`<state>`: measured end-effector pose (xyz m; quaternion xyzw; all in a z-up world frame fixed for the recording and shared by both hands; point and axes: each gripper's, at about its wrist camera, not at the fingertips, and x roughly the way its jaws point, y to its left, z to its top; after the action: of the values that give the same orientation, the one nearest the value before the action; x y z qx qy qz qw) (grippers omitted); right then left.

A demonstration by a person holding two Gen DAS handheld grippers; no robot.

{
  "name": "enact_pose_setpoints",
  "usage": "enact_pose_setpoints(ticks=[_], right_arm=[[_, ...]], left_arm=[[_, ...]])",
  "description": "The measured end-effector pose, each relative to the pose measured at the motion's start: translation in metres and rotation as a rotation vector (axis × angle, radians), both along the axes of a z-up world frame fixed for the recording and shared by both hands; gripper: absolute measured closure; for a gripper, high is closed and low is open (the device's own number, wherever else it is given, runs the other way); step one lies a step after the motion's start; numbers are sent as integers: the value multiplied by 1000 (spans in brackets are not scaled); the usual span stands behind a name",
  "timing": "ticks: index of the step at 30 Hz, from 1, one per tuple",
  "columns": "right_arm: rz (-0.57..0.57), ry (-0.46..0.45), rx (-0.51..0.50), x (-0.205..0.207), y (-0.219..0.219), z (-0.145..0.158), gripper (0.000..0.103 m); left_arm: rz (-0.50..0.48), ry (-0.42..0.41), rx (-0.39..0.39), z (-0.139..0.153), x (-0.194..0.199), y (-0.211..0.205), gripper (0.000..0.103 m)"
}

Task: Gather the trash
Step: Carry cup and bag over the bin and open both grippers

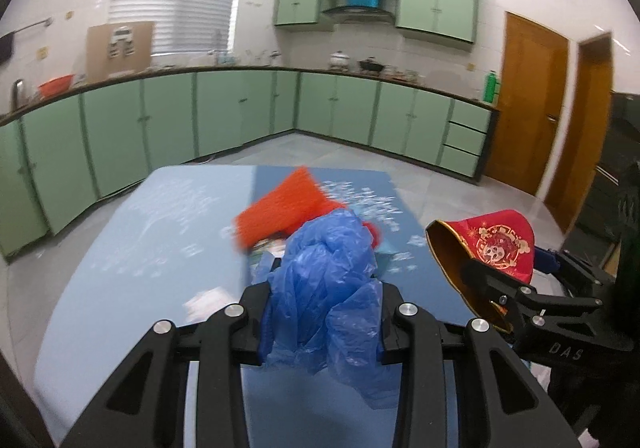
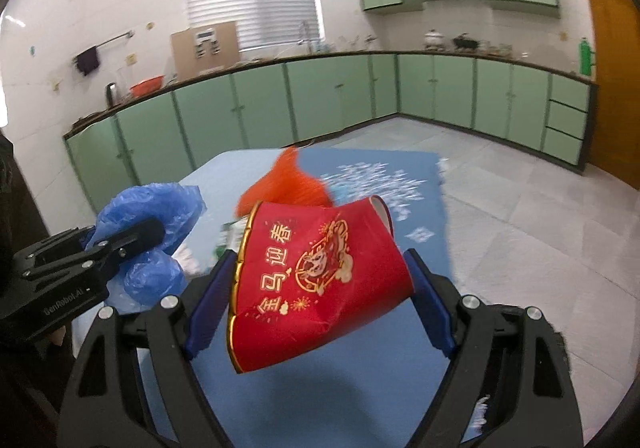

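left gripper (image 1: pixel 322 312) clamped on crumpled blue plastic bag (image 1: pixel 332 280); right gripper (image 2: pixel 320 288), at 3 o'clock, squeezing crushed red paper cup (image 2: pixel 316 280) above blue table (image 1: pixel 140 248).

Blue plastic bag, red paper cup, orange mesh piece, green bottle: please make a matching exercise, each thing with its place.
Things:
1. blue plastic bag
2. red paper cup
3. orange mesh piece
4. green bottle

Places:
A. on the kitchen counter
B. in the right gripper
C. over the blue table, beyond both grippers
D. in the left gripper

Pairs: 1-D, 2-B, 3-C, 4-A
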<state>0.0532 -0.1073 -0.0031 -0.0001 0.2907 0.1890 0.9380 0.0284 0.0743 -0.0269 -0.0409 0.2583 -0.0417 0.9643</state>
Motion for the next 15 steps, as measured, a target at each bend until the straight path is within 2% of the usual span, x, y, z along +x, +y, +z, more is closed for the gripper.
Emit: enact_pose_setpoints(ticks=[8,15], right_arm=[[-185,-38,2,0,-76,10,23],[-337,-37,-12,-4,-141,1,23]], left_arm=[[-166,-9,-20,5,31,-61,67],[-302,3,-29,1,52,-117,67]])
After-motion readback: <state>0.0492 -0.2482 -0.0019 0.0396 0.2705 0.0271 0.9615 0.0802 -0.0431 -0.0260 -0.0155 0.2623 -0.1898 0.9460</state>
